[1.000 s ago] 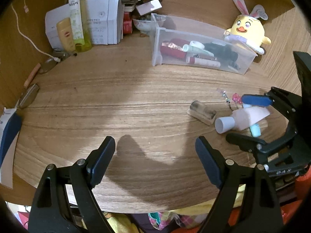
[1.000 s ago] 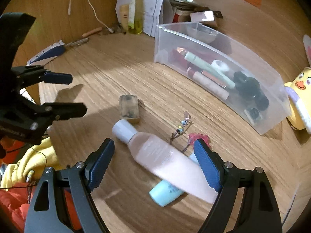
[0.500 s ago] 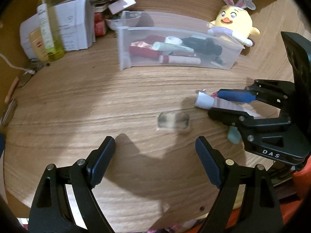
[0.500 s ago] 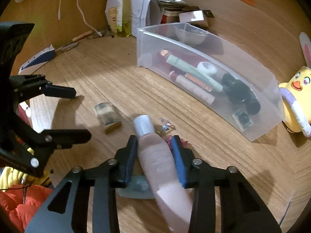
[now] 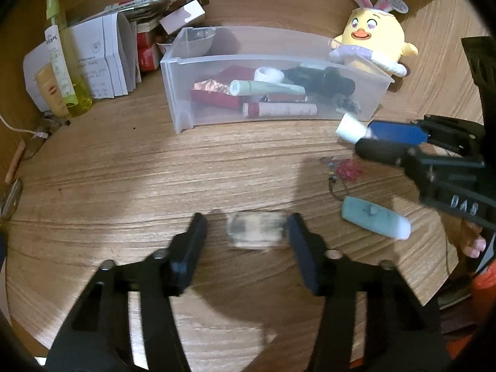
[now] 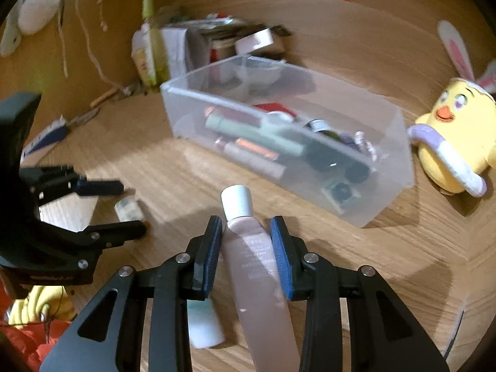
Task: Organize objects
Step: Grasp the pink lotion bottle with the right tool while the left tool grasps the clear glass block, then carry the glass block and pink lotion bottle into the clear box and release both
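A small clear jar (image 5: 257, 231) lies on the wooden table (image 5: 124, 186) between the jaws of my left gripper (image 5: 247, 226). Those jaws are closing; the right pad is at the jar's side and a gap shows on the left. In the right wrist view that left gripper (image 6: 124, 207) brackets the same jar (image 6: 128, 209). My right gripper (image 6: 246, 221) is shut on a pink bottle (image 6: 257, 263) with a white cap, held off the table with its cap toward the clear bin (image 6: 387, 186). In the left wrist view my right gripper (image 5: 365, 139) holds the bottle (image 5: 350, 130) just in front of the bin (image 5: 186, 114).
The bin holds several tubes and cosmetics. A teal tube (image 5: 372, 218) and a bead trinket (image 5: 347, 170) lie on the table right of the jar. A yellow plush chick (image 5: 372, 40) sits by the bin's right end. A yellow-green bottle (image 5: 62, 62) and white boxes (image 5: 102, 59) stand at the back left.
My left gripper moved up to the small jar and its jaws narrowed around it. My right gripper shut on the pink bottle, lifted it off the teal tube and carried it toward the bin.
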### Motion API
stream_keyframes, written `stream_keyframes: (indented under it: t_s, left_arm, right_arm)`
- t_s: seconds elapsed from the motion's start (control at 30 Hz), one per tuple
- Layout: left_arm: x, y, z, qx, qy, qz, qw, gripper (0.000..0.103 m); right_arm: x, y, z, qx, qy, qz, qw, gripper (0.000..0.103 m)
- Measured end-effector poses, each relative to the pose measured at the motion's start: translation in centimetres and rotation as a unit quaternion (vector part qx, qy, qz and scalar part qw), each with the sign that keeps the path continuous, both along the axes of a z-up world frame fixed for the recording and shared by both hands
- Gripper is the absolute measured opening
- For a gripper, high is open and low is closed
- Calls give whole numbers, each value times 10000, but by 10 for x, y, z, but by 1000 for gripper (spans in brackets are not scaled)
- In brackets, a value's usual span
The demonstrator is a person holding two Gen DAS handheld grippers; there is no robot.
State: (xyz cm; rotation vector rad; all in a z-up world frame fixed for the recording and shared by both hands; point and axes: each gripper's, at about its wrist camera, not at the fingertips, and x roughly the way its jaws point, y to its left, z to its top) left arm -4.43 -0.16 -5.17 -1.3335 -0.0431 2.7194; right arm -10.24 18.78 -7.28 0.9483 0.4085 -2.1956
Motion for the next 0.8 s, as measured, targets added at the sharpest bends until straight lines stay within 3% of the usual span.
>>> stream_keyframes:
  t_s: [0.03, 0.33, 0.8]
  left_arm:
    - [0, 0, 0, 19, -2, -13, 10000, 40]
    - [-3, -5, 6, 184, 82, 81, 9998, 40]
    - [-16, -11, 50, 100, 689, 238, 9973, 40]
  right_arm:
    - [-2, 3, 2, -44, 11, -53, 10000, 30]
    - [-10, 25, 25, -409, 160, -356, 9984, 30]
    - [-21, 31, 52, -792, 378, -486, 9950, 30]
